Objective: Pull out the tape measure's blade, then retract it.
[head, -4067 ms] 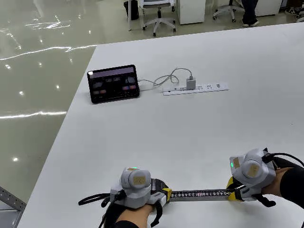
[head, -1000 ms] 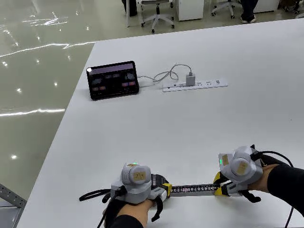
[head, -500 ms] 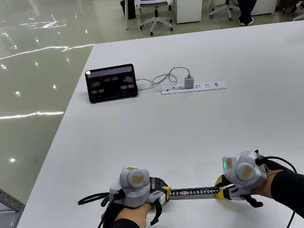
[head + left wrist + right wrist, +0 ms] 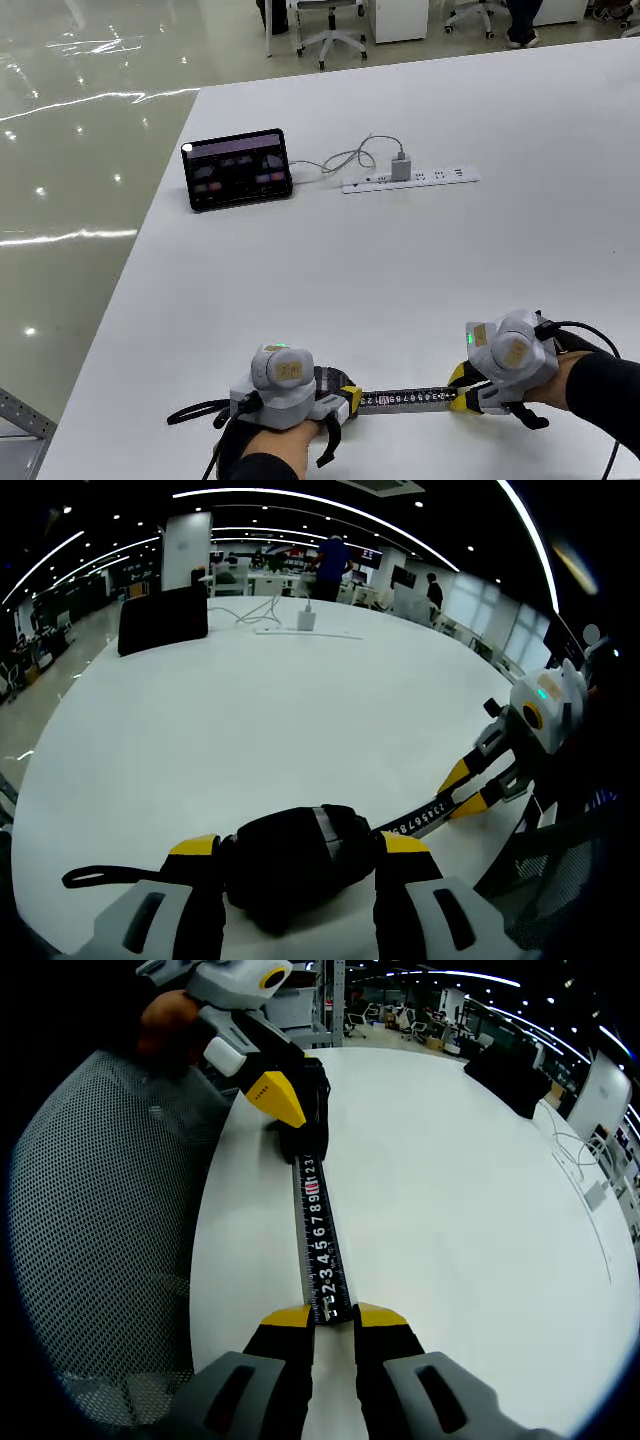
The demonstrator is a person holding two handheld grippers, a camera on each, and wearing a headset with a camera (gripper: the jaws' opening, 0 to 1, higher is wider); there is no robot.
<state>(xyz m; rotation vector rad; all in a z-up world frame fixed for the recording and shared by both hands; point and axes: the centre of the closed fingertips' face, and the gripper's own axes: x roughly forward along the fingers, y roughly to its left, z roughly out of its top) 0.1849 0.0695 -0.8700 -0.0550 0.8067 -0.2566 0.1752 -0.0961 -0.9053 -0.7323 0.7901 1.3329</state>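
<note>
The black tape measure case (image 4: pixel 335 384) rests on the white table (image 4: pixel 400 280) near its front edge, and my left gripper (image 4: pixel 338 398) is shut on it. In the left gripper view the case (image 4: pixel 300 865) fills the gap between the yellow-tipped fingers (image 4: pixel 196 846). A short length of blade (image 4: pixel 408 399) runs right from the case to my right gripper (image 4: pixel 458 390), which is shut on the blade's end. The right gripper view looks along the numbered blade (image 4: pixel 320 1230), flat on the table, towards the case (image 4: pixel 306 1090) and the left gripper (image 4: pixel 268 1088).
A dark tablet (image 4: pixel 238 168) stands at the back left, next to a white power strip (image 4: pixel 410 180) with a charger and cable. The case's black strap (image 4: pixel 195 412) trails left. The table's left edge drops to a shiny floor. A mesh chair back (image 4: pixel 110 1210) is close by.
Compared with four seconds ago the right gripper is closer to the case and the exposed blade is shorter. Over the last second both grippers have barely moved.
</note>
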